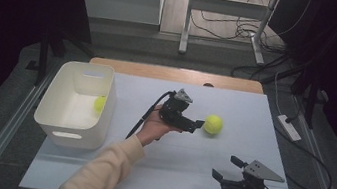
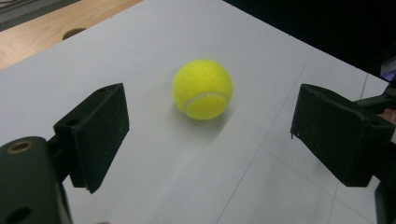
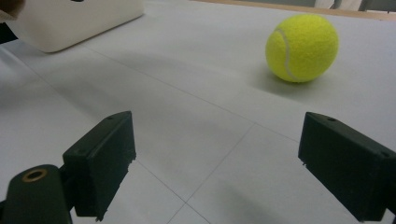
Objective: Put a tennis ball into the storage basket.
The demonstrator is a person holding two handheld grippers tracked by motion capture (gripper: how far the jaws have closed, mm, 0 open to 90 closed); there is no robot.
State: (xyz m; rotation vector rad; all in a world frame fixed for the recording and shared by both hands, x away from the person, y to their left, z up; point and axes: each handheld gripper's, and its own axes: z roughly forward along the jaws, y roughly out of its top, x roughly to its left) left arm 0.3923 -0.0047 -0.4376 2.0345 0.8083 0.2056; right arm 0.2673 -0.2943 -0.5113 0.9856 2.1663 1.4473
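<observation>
Probably lab: dark curtains (image 1: 12,10), floor cables (image 1: 227,27), white-covered table (image 1: 236,99).

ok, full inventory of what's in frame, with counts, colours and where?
Fuzzy yellow tennis ball: 1, yellow, on the sheet, ahead of the left tool's open jaws, untouched.
Second yellow tennis ball: 1, yellow, inside the bin.
White plastic bin: 1, white, left edge of the sheet.
Pale grey table sheet: 1, over a wooden tabletop.
Left tool: 1, black, open.
Right tool: 1, black, open, near right.
</observation>
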